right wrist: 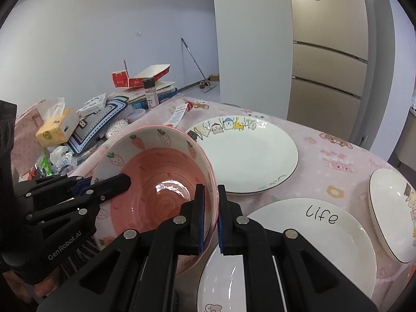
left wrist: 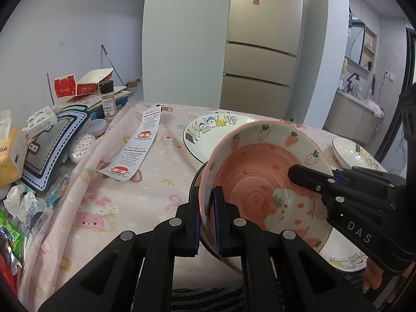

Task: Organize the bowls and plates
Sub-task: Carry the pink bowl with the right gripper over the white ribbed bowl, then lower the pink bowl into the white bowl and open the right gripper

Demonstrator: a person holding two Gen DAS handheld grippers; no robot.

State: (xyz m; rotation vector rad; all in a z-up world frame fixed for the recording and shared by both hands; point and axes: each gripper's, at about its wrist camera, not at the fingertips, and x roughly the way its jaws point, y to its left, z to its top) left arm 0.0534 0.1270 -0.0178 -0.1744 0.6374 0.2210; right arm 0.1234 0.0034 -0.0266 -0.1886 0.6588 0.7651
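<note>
The pink strawberry bowl (left wrist: pixel 262 187) is held off the table between both grippers, tilted so that its pink spiralled inside faces the cameras; the left gripper (left wrist: pixel 207 223) is clamped on the bowl's left rim, one blue-padded finger (left wrist: pixel 217 218) inside the wall and the other outside, and in the right wrist view the same gripper comes in from the left with a black fingertip reaching over the rim into the bowl; the right gripper (right wrist: pixel 211 218) is clamped on the opposite rim, its inner finger (right wrist: pixel 199 215) against the pink inside and its outer finger beyond the wall; just past the outer finger of the right gripper, below and to the right, lies a white plate with the word "life" (right wrist: pixel 312 236), and under the gripper's body a second white plate (right wrist: pixel 223 280) with a small cartoon at its near edge shows, partly hidden; ahead of the right fingers, beyond the bowl, a large white plate with cartoon animals (right wrist: pixel 249 156) along its far rim lies flat on the pink patterned tablecloth (right wrist: pixel 332 161); far to the right of the fingers another white dish (right wrist: pixel 390 208) sits at the table's edge; to the left of the left gripper a long printed paper strip (left wrist: pixel 135 145) lies on the cloth, and beyond it a heap of clutter with a yellow tissue pack (right wrist: pixel 57 127), a black-capped spice jar (left wrist: pixel 107 98) and red cardboard boxes (left wrist: pixel 78 83); a tall beige refrigerator (left wrist: pixel 262 52) stands behind the table.
</note>
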